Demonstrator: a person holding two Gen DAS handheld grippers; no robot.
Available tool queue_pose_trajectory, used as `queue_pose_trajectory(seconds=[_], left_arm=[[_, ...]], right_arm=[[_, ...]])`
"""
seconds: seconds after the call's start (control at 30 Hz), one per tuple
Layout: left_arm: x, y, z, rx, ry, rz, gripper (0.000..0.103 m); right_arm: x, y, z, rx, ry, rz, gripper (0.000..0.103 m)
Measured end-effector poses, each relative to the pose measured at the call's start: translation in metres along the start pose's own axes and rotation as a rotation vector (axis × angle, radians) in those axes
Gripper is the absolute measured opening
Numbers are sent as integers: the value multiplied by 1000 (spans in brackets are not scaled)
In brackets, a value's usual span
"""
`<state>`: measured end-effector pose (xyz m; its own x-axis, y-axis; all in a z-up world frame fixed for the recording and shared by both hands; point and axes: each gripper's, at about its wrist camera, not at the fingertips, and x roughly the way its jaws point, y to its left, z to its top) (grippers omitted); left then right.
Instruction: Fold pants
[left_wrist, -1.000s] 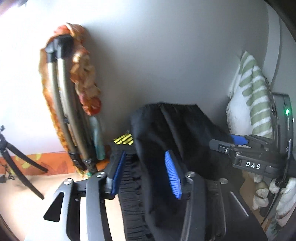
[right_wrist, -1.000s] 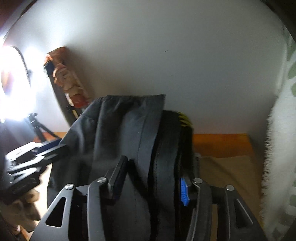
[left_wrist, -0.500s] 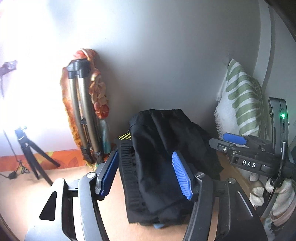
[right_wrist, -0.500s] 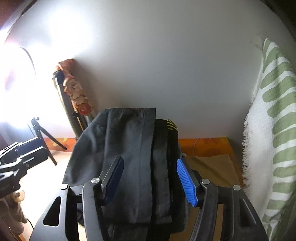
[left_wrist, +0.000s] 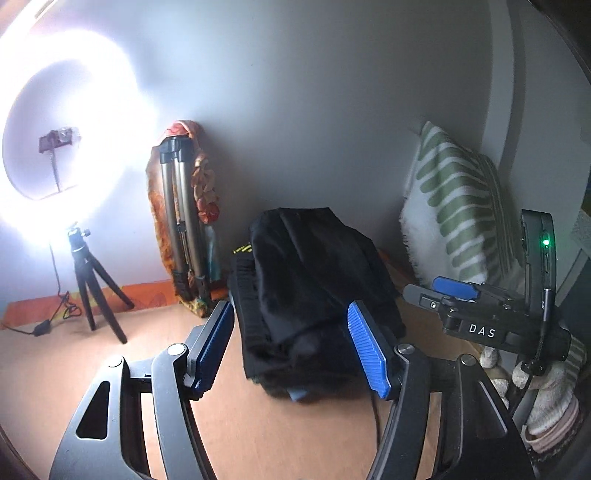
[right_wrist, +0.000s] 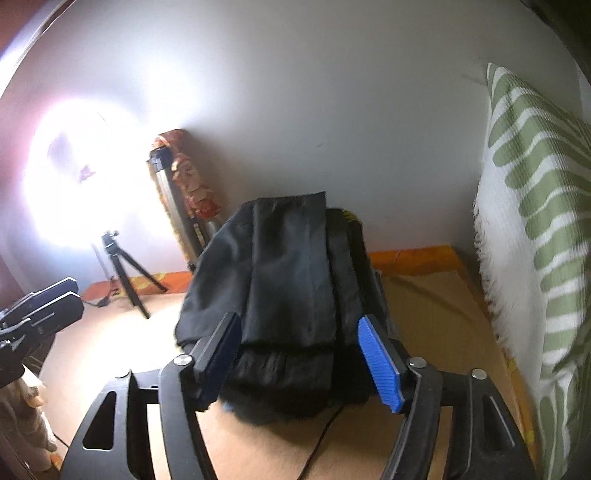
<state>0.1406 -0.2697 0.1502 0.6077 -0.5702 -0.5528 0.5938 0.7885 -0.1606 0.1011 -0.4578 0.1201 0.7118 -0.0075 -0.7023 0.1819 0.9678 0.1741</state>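
Left gripper (left_wrist: 291, 345): fingers spread wide, nothing between them, blue pads bare. Right gripper (right_wrist: 299, 356): likewise released, fingers apart and empty. In each wrist view the fingers frame the near end of the pants (left_wrist: 314, 295) without visibly pinching cloth; whether a pad brushes the fabric cannot be told.

Pants: black, gathered into a compact stacked bundle, lying on the desk (left_wrist: 110, 369) toward the far side, close to the wall. Layers overlap unevenly; the top panel sits skewed over a ribbed band along the bundle's left edge. Something blue peeks out at the near bottom edge.

Round about: folded tripod (left_wrist: 181, 225) leaning on the wall to the left, ring light (left_wrist: 55, 147) further left, striped cushion (left_wrist: 454, 210) at right.

Judgement: folding looks essentially complete, the bundle set down and let go. Next move, if any, is likely squaring the stack: needs a light pinch on the skewed top layer, not a drag, or the fold opens.
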Motion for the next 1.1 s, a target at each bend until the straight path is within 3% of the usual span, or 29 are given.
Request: queue_pose_trajectory(seconds=[0.17, 0.33, 0.83, 0.93, 1.1], left_arm=[[-29, -9, -22, 14, -19, -19, 64], [-51, -14, -46, 44, -28, -2, 75], [-75, 13, -101, -51, 6, 31, 78], [-78, 20, -108, -76, -3, 39, 78], [-76, 25, -116, -76, 13, 64, 78]], right_arm=[[-22, 13, -25, 2, -11, 10, 74], [-39, 29, -52, -19, -27, -10, 74], [-70, 75, -95, -81, -96, -72, 76], [-73, 82, -102, -93, -108, -85, 93], [-78, 91, -110, -113, -125, -101, 93]])
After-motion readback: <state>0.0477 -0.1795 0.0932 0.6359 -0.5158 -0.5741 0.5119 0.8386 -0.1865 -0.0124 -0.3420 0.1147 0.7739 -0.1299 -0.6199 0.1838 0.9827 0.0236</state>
